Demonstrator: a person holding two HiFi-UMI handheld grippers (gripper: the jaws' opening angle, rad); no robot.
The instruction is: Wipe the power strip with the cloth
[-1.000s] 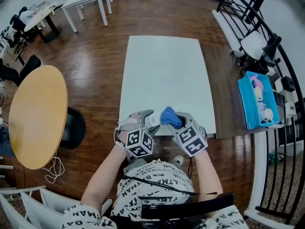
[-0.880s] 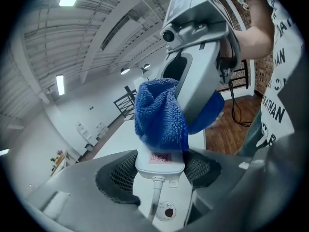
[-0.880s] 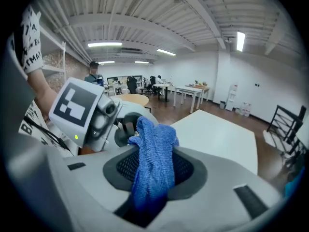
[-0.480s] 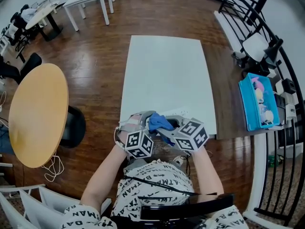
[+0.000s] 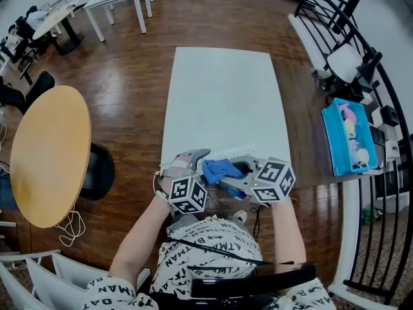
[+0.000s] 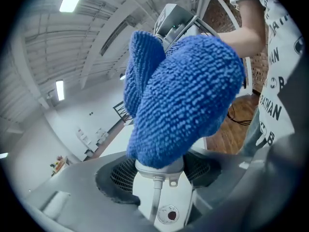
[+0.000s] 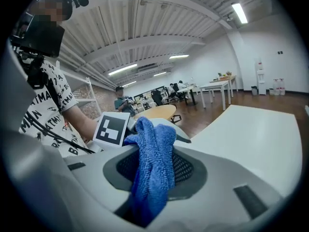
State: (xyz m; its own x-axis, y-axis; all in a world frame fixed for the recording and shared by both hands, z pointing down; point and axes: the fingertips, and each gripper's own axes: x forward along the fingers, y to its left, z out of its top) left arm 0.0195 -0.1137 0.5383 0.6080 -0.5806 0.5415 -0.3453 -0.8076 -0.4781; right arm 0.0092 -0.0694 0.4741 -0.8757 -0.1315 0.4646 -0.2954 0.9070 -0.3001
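**A:** Status on the wipe?

**B:** Mid-job, I'd say. Left tool (image 6: pixel 158 177) is clenched on the power strip (image 6: pixel 161 204) at its cord end, holding it up by the near edge of the worktop (image 5: pixel 222 95). Right tool (image 7: pixel 154 173) is pinching the blue cloth (image 6: pixel 188 95), which is bunched and pressed onto the strip's far part.

**A:** How much is done?

**B:** Can't tell what's clean. The cloth is on the strip, so wiping looks under way. My guess at what's left: the stretch inside the left tool's grip, plus the other faces. That needs a turn or a regrip. Nothing set down yet.
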